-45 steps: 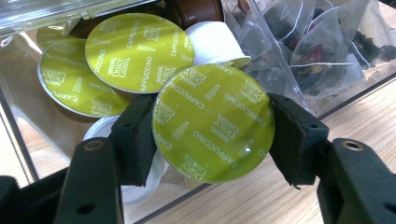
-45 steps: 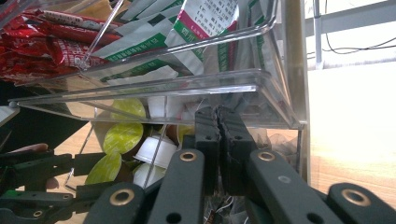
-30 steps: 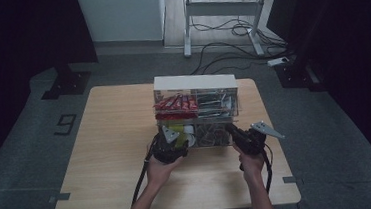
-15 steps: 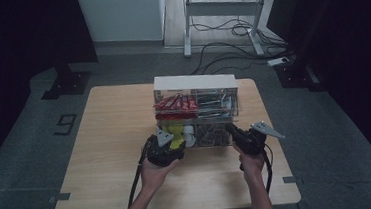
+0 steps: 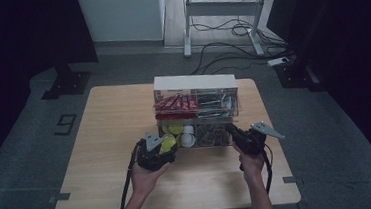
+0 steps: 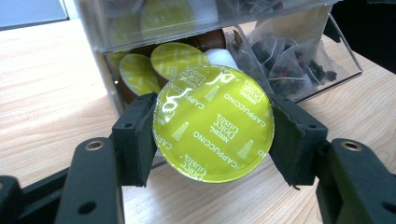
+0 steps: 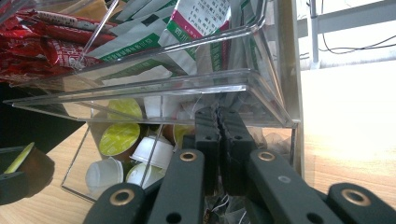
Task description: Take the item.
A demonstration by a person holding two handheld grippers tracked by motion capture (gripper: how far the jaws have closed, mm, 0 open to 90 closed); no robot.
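- Fingers [image 6: 140,140] of the left gripper [image 6: 212,135] clamp a yellow-green capsule [image 6: 213,122] by its edges; those of the right gripper [image 7: 218,144] are pressed together on nothing.
- Wooden surface [image 5: 109,120] carries one clear organizer [image 5: 197,108], seen whole from the high view, both grippers at its near side.
- Left gripper view reads "Cappuccino" on the capsule's lid, held just outside the organizer's lower bin.
- Right gripper view shows red sachets [image 7: 32,42] and green-white packets [image 7: 205,18] in the upper tier.
- Below them, several capsules [image 7: 119,137]: some green-lidded, some white.
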